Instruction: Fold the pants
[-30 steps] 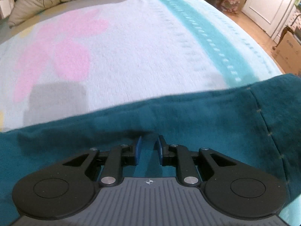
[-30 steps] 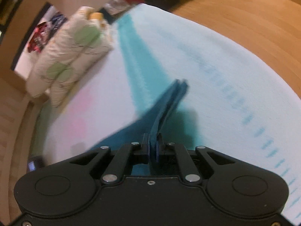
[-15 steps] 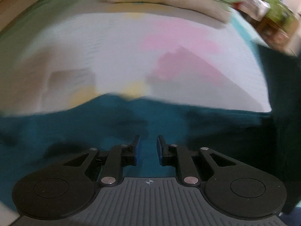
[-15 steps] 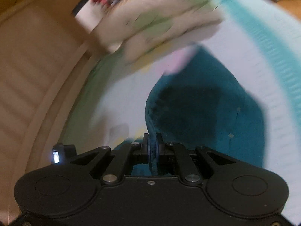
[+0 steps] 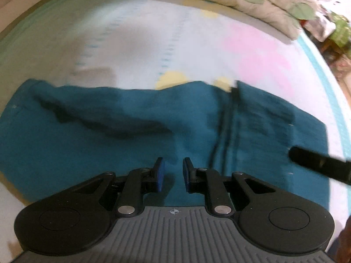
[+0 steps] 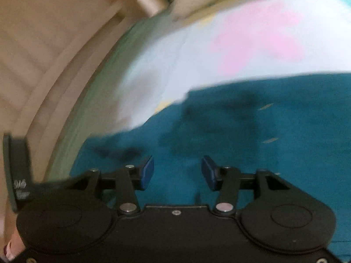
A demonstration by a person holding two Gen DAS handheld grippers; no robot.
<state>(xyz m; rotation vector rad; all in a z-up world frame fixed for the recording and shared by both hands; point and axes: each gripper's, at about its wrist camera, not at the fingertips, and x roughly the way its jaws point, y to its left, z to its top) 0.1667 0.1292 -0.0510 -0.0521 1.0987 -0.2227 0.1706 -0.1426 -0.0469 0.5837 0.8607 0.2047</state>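
Observation:
The teal pants lie on the bed, spread across the left wrist view, with a folded-over part on the right. My left gripper is open and empty just above the cloth. In the right wrist view the pants fill the lower right. My right gripper is open wide over them, holding nothing. Part of the right gripper shows as a dark bar at the right edge of the left wrist view.
The bed sheet is white with pink and yellow patches and a turquoise border. Pillows lie at the head of the bed. A beige wall or headboard runs along the left side.
My right gripper carried a pants end over the rest, then opened and let it go. The folded part now lies flat. My left gripper stayed open and swung to face left along the bed.

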